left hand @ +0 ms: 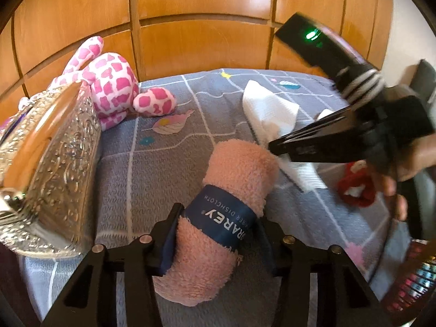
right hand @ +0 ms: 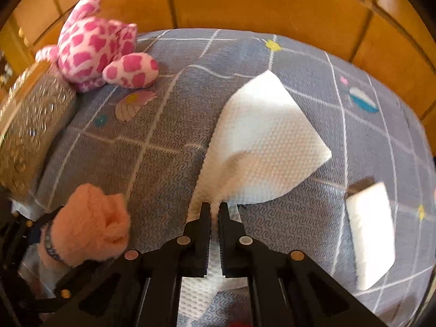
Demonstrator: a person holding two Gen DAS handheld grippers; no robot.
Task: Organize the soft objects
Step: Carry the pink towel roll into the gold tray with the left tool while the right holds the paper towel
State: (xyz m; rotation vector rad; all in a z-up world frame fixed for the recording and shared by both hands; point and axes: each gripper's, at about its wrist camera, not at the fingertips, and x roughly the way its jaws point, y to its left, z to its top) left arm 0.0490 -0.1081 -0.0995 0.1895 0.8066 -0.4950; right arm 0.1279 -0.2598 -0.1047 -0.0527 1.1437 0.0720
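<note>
Above the grey patterned bedspread [right hand: 169,147], the left gripper [left hand: 215,234] is clamping the rolled pink fleecy dishcloth [left hand: 234,179] while the right gripper [right hand: 215,209] is pinching the white embossed paper towel [right hand: 261,136]; the contents of the embossed silver metal box [left hand: 62,163] are hidden.

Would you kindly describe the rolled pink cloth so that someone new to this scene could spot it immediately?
Start at the grey patterned bedspread in front of the wooden panelled wall. Near its front edge, right of the embossed silver box, the left gripper clamps a fluffy salmon-pink rolled dishcloth. Only it wears a navy paper band with white lettering, unlike the white paper towel or spotted plush toy.
</note>
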